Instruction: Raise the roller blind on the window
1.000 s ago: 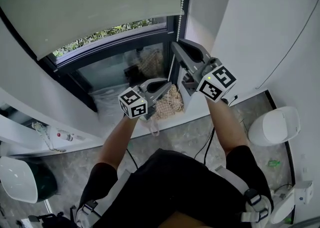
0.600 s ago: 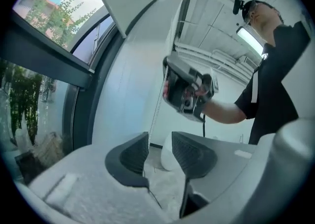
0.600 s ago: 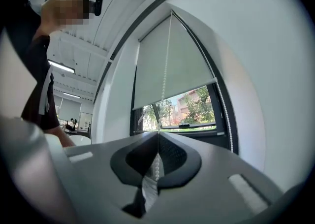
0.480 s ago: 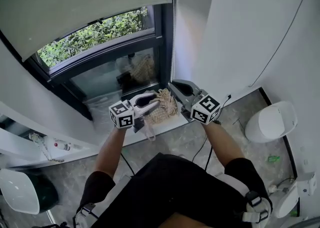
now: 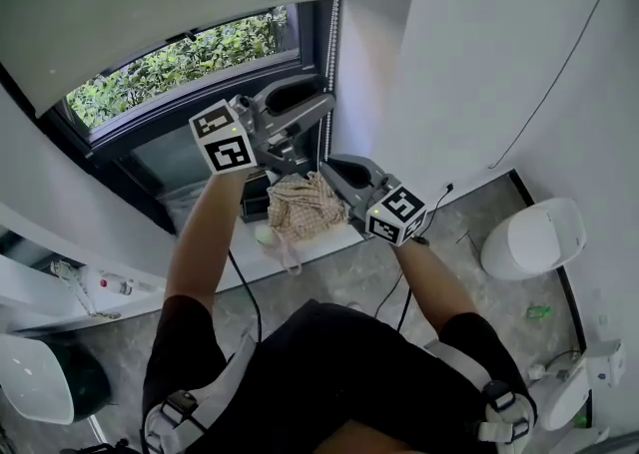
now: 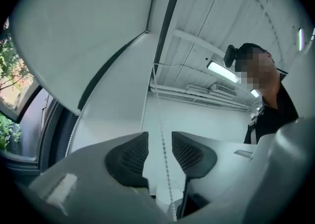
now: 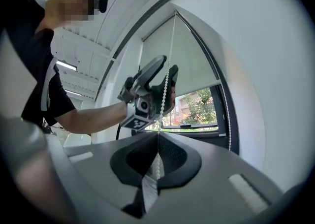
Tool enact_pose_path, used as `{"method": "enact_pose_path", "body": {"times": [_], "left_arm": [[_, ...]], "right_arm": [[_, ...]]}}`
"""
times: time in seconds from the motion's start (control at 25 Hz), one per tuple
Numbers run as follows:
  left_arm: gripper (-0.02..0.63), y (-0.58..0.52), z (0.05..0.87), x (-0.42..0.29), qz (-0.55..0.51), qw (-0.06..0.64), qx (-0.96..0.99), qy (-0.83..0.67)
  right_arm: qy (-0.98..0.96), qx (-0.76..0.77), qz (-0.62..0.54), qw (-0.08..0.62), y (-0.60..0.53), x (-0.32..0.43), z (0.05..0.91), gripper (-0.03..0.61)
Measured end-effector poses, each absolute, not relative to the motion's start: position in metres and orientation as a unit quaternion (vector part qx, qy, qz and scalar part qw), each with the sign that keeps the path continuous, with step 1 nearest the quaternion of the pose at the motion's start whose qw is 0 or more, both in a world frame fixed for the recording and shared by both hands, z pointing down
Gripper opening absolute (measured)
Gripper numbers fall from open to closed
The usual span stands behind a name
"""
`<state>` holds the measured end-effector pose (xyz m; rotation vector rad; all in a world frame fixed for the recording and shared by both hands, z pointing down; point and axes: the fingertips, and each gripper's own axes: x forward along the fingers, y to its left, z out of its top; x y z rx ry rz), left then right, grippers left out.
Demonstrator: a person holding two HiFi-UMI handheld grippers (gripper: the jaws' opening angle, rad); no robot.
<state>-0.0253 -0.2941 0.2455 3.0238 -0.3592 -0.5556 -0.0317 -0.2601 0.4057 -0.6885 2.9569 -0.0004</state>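
Top of the blind [image 5: 170, 13] is cut off above the window [image 5: 190, 58]. The bead cord [image 5: 332, 33] runs down the window's right side, and its lower end is hidden behind the grippers. The right gripper [image 7: 157, 155] is clamped on the cord. Higher up, the left gripper [image 6: 160, 144] jaws have just been opening and stand apart around the cord, pads clear. A woven bag [image 5: 305, 205] lies below the window.

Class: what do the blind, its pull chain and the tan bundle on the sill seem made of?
The blind looks like matte off-white fabric: flat, no shine. The chain is small white beads, likely plastic. The bundle seems woven straw or similar fibre, by its open tan weave.
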Motion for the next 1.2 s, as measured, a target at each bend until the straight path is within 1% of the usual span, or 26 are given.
{"method": "enact_pose_path", "body": {"times": [0.2,0.24,0.32,0.4,0.48,0.6,0.72,0.8,0.92,1.0,1.08,1.12,1.16,1.2], "left_arm": [[0.144,-0.291,0.212,-0.012,-0.191,-0.003,0.977,-0.094],[0.117,-0.291,0.208,-0.012,-0.195,-0.006,0.976,-0.097],[0.026,-0.296,0.205,-0.014,-0.199,-0.005,0.973,-0.117],[0.018,-0.303,0.208,-0.016,-0.207,0.009,0.969,-0.134],[0.015,-0.305,0.21,-0.019,-0.213,0.009,0.966,-0.147],[0.011,-0.306,0.219,-0.023,-0.192,-0.037,0.963,-0.184],[0.012,-0.307,0.249,-0.026,-0.146,-0.066,0.963,-0.216],[0.011,-0.307,0.285,-0.025,-0.121,-0.058,0.965,-0.223],[0.008,-0.3,0.35,-0.019,-0.096,-0.017,0.969,-0.226],[0.008,-0.296,0.386,-0.02,-0.096,0.012,0.968,-0.233],[0.009,-0.294,0.404,-0.027,-0.113,0.036,0.963,-0.243],[0.006,-0.294,0.407,-0.029,-0.119,0.043,0.961,-0.246],[0.006,-0.295,0.407,-0.031,-0.119,0.045,0.96,-0.248],[0.006,-0.295,0.406,-0.032,-0.115,0.043,0.961,-0.249]], "right_arm": [[0.972,-0.229,0.0,0.052,-0.261,-0.03,0.407,0.006],[0.972,-0.228,0.002,0.05,-0.262,-0.03,0.406,0.006],[0.973,-0.227,0.006,0.047,-0.263,-0.029,0.406,0.006],[0.972,-0.23,0.004,0.05,-0.265,-0.028,0.407,0.006],[0.971,-0.232,-0.001,0.056,-0.268,-0.025,0.407,0.006],[0.973,-0.227,-0.007,0.05,-0.268,-0.024,0.414,0.007],[0.975,-0.222,-0.02,0.019,-0.264,-0.025,0.443,0.006],[0.974,-0.221,-0.036,-0.017,-0.259,-0.025,0.478,0.006],[0.969,-0.223,-0.084,-0.06,-0.243,-0.023,0.539,0.008],[0.964,-0.224,-0.122,-0.071,-0.228,-0.022,0.571,0.008],[0.961,-0.223,-0.145,-0.07,-0.22,-0.02,0.583,0.011],[0.962,-0.22,-0.151,-0.063,-0.22,-0.019,0.58,0.028],[0.963,-0.217,-0.151,-0.053,-0.223,-0.016,0.571,0.101],[0.965,-0.215,-0.145,-0.04,-0.227,-0.013,0.557,0.14]]}}
